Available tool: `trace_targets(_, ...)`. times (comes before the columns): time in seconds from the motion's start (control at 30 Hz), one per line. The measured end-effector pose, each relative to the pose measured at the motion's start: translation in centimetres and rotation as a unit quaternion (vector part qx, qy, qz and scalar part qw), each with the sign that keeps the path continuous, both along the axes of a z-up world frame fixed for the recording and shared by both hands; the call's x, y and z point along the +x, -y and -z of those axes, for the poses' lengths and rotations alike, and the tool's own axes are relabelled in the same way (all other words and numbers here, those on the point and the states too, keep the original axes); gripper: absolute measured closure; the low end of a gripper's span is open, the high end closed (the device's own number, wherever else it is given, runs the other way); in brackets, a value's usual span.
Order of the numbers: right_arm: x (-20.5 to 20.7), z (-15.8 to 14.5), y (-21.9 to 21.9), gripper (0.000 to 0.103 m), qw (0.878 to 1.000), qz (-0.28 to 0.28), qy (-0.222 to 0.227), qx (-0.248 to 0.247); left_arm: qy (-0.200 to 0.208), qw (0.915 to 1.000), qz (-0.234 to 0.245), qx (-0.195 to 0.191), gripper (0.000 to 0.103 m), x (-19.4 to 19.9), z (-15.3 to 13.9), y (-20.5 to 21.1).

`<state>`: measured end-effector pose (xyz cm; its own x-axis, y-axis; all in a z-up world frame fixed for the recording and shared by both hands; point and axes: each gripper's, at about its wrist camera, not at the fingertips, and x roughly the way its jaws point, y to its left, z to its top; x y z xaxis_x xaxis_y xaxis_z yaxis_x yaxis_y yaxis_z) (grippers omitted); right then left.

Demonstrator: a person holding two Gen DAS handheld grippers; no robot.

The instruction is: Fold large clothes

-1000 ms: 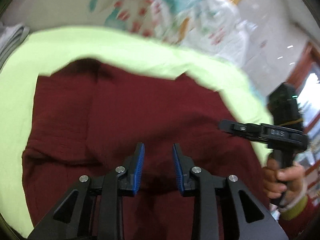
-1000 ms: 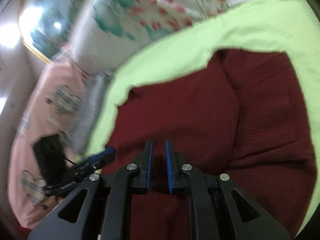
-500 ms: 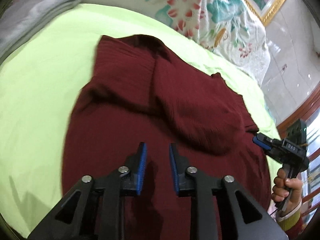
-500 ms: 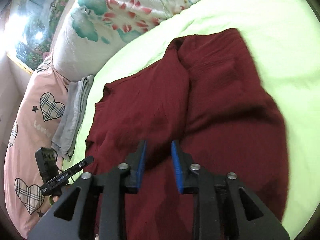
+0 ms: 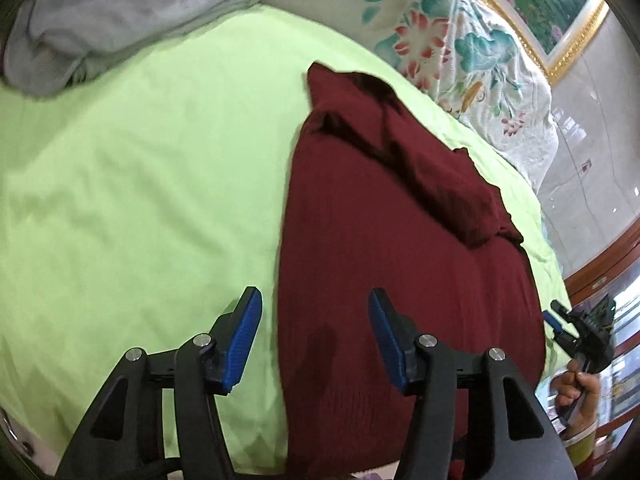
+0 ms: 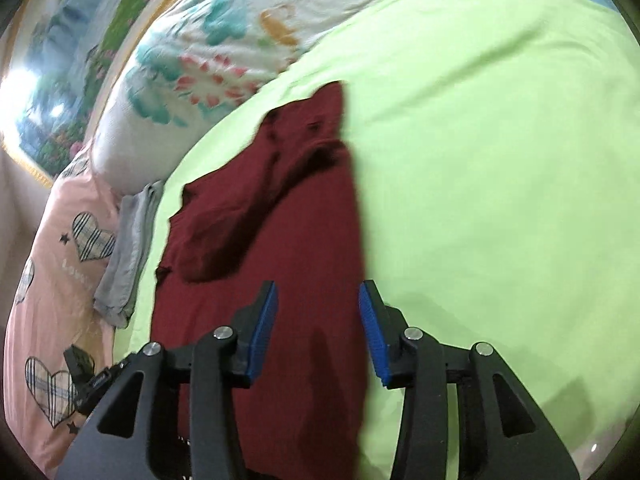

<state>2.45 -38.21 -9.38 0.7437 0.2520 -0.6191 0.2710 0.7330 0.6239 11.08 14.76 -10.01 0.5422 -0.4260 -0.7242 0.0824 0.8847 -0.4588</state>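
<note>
One dark red garment (image 5: 400, 264) lies on the bed, on a light green sheet (image 5: 140, 184). It is folded into a long, narrow shape with one straight edge, and one sleeve lies diagonally across its upper part. The cloth looks like a fine ribbed knit, soft and a little wrinkled near the collar.

Two grippers are seen. The left gripper (image 5: 315, 338) is wide open and holds nothing; its two blue ribbed pads stand over the near end of the garment, one above the green sheet, one above the red cloth. The right gripper (image 6: 318, 334) is also wide open and empty, above the same near end, with its right pad close to the straight edge.

One folded grey cloth (image 5: 120, 20) lies at the far side of the sheet. One floral quilt (image 5: 472, 52) with red and teal flowers is behind the garment. One pink cover (image 6: 56, 256) with checked hearts lies beside the grey cloth.
</note>
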Motion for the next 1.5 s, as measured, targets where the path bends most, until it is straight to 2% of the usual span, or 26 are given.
trace_targets(0.1,-0.8,1.5,0.3,0.058,0.999,-0.011,-0.002,0.032,-0.022,0.9988,0.027,-0.034,0.038,-0.3,1.5,0.5)
trace_targets(0.17,-1.3,1.5,-0.4,0.058,0.999,-0.028,0.008,0.035,-0.015,0.9988,0.036,-0.029,0.037,-0.9,1.6,1.3)
trace_targets(0.27,-1.5,1.7,-1.9,0.058,0.993,-0.09,0.021,0.072,-0.014,0.9969,0.068,-0.036,0.039,-1.7,1.5,2.0)
trace_targets(0.4,-2.8,2.9,-4.6,0.058,0.983,-0.155,0.023,0.098,-0.013,0.9948,0.092,-0.042,0.051,-3.2,2.0,2.6)
trace_targets(0.6,-4.1,4.1,-5.8,0.059,0.977,-0.173,0.036,0.117,-0.007,0.9937,0.103,-0.043,0.069,-4.7,2.6,2.6)
trace_targets(0.8,-3.7,4.2,-6.1,0.07,0.98,-0.173,0.035,0.095,-0.018,0.9937,0.092,-0.061,0.089,-4.3,3.2,1.9)
trace_targets(0.9,-3.7,4.4,-6.2,0.088,0.982,-0.165,0.029,0.081,-0.019,0.9938,0.091,-0.061,0.096,-4.5,3.3,1.9)
trace_targets(0.93,-3.7,4.6,-5.9,0.097,0.983,-0.164,0.027,0.078,-0.017,0.9943,0.089,-0.057,0.097,-4.6,3.3,2.1)
trace_targets(0.97,-3.6,4.6,-5.9,0.097,0.983,-0.164,0.026,0.076,-0.015,0.9947,0.086,-0.053,0.098,-4.8,3.1,2.0)
trace_targets(1.07,-3.6,3.5,-6.2,0.098,0.982,-0.172,0.043,0.07,0.009,0.9955,0.086,-0.039,0.099,-5.4,1.7,2.8)
trace_targets(1.27,-2.7,-0.6,-5.2,0.098,0.972,-0.174,0.12,0.102,0.08,0.9915,0.085,-0.058,0.099,-5.0,-3.6,3.4)
trace_targets(1.4,-0.5,-4.0,-4.3,0.098,0.966,-0.172,0.163,0.101,0.118,0.9885,0.069,-0.064,0.099,-2.8,-7.1,3.6)
trace_targets(1.5,1.7,-5.7,-3.4,0.098,0.964,-0.168,0.181,0.099,0.146,0.985,0.063,-0.067,0.099,0.3,-9.9,4.3)
